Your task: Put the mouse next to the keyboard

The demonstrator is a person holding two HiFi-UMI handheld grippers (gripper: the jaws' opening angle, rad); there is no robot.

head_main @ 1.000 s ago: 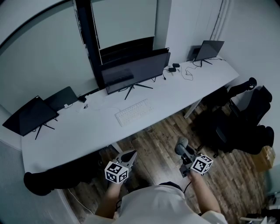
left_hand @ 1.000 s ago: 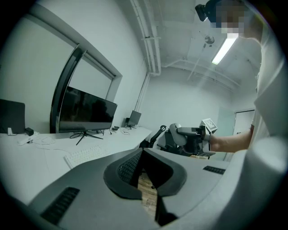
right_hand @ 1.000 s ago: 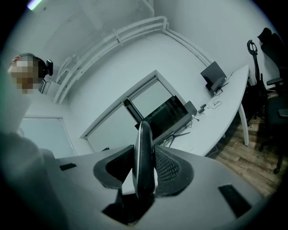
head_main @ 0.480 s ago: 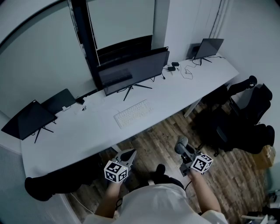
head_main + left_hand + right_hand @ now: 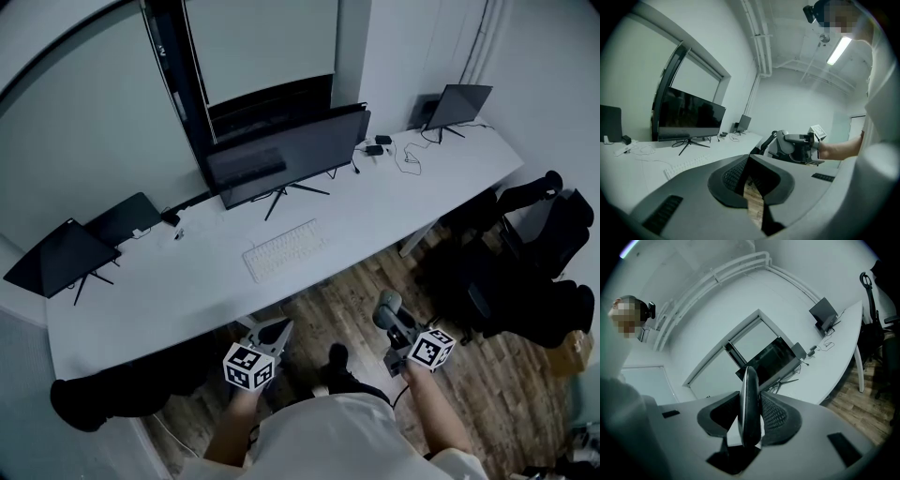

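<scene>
A white keyboard lies on the long white desk, in front of the big monitor; it also shows in the left gripper view. I stand back from the desk, over the wooden floor. My right gripper is shut on a grey mouse, which shows edge-on between the jaws in the right gripper view. My left gripper is held level with it, shut and with nothing in it. The left gripper view also catches the right gripper with the mouse.
On the desk stand a large dark monitor, two dark screens at the left and a small one at the far right, with cables and small boxes. Black office chairs crowd the right. A shoe shows below.
The head view has shifted a little, so the desk sits slightly further right. A dark shoe has come into view between the grippers. Both grippers hold the same pose.
</scene>
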